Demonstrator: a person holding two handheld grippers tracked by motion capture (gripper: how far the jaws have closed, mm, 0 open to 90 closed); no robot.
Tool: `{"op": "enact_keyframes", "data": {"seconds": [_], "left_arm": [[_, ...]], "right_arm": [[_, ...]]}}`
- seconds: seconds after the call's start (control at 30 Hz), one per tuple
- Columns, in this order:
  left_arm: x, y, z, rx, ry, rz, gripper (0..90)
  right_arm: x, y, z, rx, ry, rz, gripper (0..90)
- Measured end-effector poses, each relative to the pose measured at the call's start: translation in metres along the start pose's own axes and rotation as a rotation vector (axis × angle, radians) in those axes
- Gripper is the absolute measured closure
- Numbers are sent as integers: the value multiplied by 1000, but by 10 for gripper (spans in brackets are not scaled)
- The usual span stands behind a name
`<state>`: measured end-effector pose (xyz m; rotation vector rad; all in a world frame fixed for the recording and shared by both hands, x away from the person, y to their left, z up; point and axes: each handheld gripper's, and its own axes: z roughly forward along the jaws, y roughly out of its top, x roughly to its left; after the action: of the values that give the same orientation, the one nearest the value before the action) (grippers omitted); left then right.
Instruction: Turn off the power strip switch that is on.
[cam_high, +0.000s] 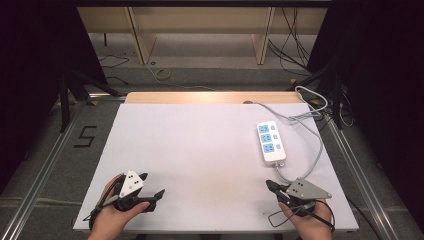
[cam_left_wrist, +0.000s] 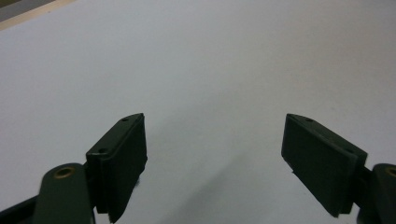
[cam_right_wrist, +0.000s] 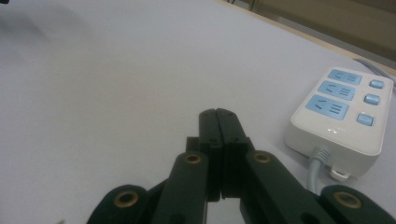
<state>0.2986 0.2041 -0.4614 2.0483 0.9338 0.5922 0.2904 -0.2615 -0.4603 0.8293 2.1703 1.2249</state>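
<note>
A white power strip (cam_high: 271, 142) with three blue sockets and blue switches lies on the right side of the white table (cam_high: 200, 150); its grey cord (cam_high: 310, 120) loops off the far right edge. In the right gripper view the power strip (cam_right_wrist: 343, 112) lies just ahead and to the right of my right gripper (cam_right_wrist: 217, 114), whose jaws are pressed together with nothing between them. That right gripper (cam_high: 270, 185) rests near the table's front right, close to the strip's near end. My left gripper (cam_high: 152, 185) sits at the front left, and its jaws (cam_left_wrist: 215, 154) stand wide apart over bare table.
A wooden strip (cam_high: 210, 96) runs along the table's far edge. Beyond it are a floor with loose cables (cam_high: 160, 75) and wooden furniture legs (cam_high: 142, 40). Metal rails (cam_high: 45, 165) flank the table on both sides, with a "5" marked on the floor at left.
</note>
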Motion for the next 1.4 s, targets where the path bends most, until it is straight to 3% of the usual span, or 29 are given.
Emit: {"op": "enact_keyframes", "data": {"seconds": [0.37,0.67,1.4], "left_arm": [[-4,2,0,-16,-10,18,231],[-8,5,4,-20,-20,37,234],[-8,5,4,-21,-16,32,235]], "right_arm": [[-2,0,4,56,-46,-9,900],[-10,-1,4,61,-85,11,900],[-20,5,2,67,-130,46,900]]}}
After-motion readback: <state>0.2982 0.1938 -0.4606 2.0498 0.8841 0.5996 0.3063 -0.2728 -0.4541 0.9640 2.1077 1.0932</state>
